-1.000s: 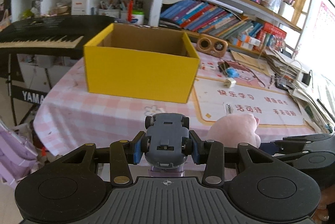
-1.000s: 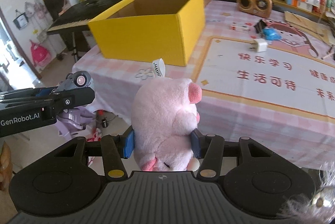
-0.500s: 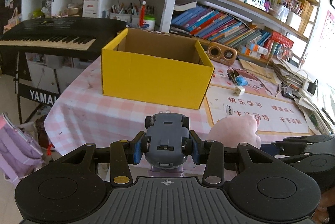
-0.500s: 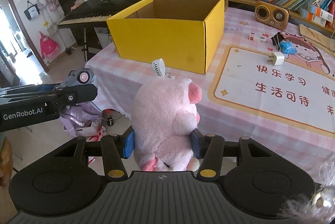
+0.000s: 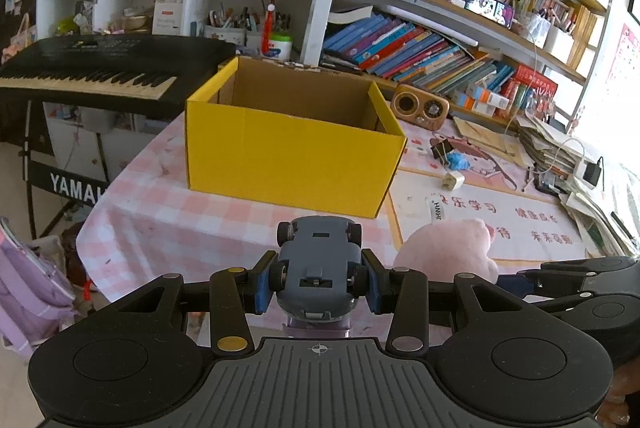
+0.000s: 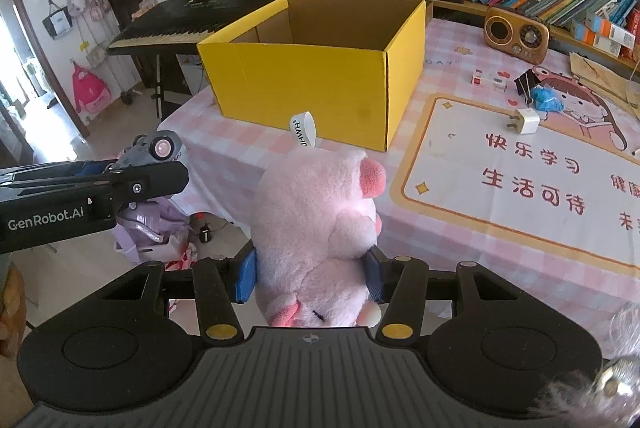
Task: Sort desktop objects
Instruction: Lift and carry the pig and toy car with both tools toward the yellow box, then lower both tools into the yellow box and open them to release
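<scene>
My left gripper (image 5: 318,286) is shut on a grey toy car (image 5: 318,268), underside up, held off the near edge of the table. My right gripper (image 6: 310,278) is shut on a pink plush pig (image 6: 316,228) with a white tag. An open yellow cardboard box (image 5: 292,156) (image 6: 316,80) stands on the pink checked tablecloth beyond both grippers; the part of its inside that shows is bare. From the right wrist view the left gripper (image 6: 156,164) with the car (image 6: 154,148) is at the left; the pig (image 5: 444,248) shows to the right in the left wrist view.
A white plug (image 6: 526,120), a blue crumpled thing (image 6: 546,102), a black binder clip (image 6: 526,84) and a wooden radio (image 6: 516,34) lie on the table's right part with a printed mat (image 6: 532,180). A keyboard (image 5: 88,72) and bookshelves stand behind the box.
Both views have drawn back and up: the box looks smaller and farther, and more of the shelves shows. Both grips are unchanged.
</scene>
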`<action>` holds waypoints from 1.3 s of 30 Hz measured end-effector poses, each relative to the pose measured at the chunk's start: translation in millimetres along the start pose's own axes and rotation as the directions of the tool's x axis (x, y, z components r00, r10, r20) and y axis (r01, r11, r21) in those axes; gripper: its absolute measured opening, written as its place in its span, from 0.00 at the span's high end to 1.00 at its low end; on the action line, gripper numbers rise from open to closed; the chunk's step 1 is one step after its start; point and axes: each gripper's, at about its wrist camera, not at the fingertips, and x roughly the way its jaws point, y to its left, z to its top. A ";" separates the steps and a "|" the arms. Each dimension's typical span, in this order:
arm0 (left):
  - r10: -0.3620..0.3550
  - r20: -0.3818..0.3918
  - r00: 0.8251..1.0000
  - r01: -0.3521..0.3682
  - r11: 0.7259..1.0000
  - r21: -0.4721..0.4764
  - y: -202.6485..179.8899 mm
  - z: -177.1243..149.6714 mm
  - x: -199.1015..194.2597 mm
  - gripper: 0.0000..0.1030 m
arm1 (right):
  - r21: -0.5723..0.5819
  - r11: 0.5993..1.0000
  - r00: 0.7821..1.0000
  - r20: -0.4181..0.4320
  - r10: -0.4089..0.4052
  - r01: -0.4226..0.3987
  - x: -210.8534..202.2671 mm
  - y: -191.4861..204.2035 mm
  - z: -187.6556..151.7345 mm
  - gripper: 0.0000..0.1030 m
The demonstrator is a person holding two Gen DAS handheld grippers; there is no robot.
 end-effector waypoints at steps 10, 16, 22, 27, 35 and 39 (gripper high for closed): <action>0.008 0.047 0.999 -0.009 1.000 0.008 -0.4 29.7 15.1 0.60 | -0.011 1.000 0.998 0.059 0.013 -0.012 -2.1 -15.5 29.6 0.52; 0.026 0.107 0.994 -0.028 0.999 0.019 -4.1 64.2 28.9 0.60 | -0.005 0.999 0.989 0.144 0.033 -0.032 -1.8 -33.4 74.8 0.52; 0.050 0.159 0.986 -0.050 0.999 0.001 -3.1 102.2 50.8 0.60 | -0.040 0.997 0.970 0.233 0.066 -0.058 3.4 -48.2 126.1 0.52; 0.069 0.172 0.983 -0.071 0.997 0.006 -6.2 128.7 80.3 0.60 | -0.062 0.995 0.956 0.279 0.088 -0.074 17.6 -64.6 165.8 0.52; 0.070 0.076 0.995 -0.074 0.996 0.052 -16.4 145.9 144.4 0.60 | -0.117 0.989 0.951 0.284 0.120 -0.090 54.8 -82.7 213.8 0.52; 0.058 -0.015 0.998 -0.057 0.997 0.042 -20.0 139.1 174.3 0.60 | -0.145 0.982 0.964 0.220 0.147 -0.117 85.5 -80.7 229.9 0.52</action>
